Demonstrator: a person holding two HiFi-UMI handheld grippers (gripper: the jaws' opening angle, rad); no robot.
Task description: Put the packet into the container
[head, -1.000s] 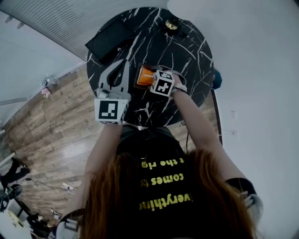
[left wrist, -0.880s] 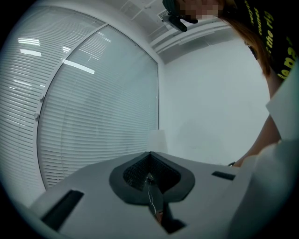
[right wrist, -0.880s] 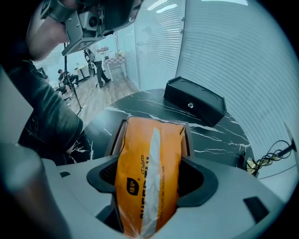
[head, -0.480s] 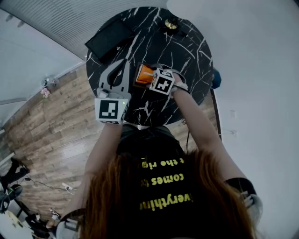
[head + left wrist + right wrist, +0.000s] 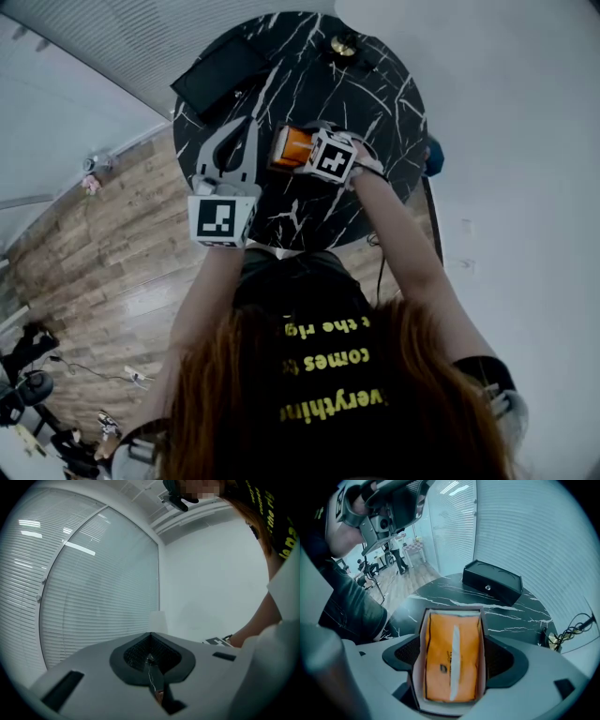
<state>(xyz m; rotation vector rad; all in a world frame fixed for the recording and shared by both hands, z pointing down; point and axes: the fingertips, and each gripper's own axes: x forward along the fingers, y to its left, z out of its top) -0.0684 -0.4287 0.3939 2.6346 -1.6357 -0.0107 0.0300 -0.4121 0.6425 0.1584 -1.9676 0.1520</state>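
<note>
An orange packet (image 5: 452, 656) lies flat inside a small white-lined container (image 5: 421, 641) on the black marble table (image 5: 520, 616). My right gripper (image 5: 454, 667) straddles the container, one pad at each side wall, and its jaws are opening. In the head view the packet (image 5: 292, 147) shows orange just left of the right gripper's marker cube, with the right gripper (image 5: 298, 150) around it. My left gripper (image 5: 250, 127) hovers to the left of the container, pointing away from me. Its jaws are shut with nothing between them; the left gripper (image 5: 151, 660) faces blinds and a white wall.
A black rectangular box (image 5: 217, 77) sits at the table's far left, also seen as the black box (image 5: 492, 582). A small gold object with cables (image 5: 343, 49) lies at the far edge. Wooden floor (image 5: 103, 244) lies left of the table; people and chairs stand far off.
My right gripper has shifted slightly farther onto the table around the container. The left gripper has hardly moved.
</note>
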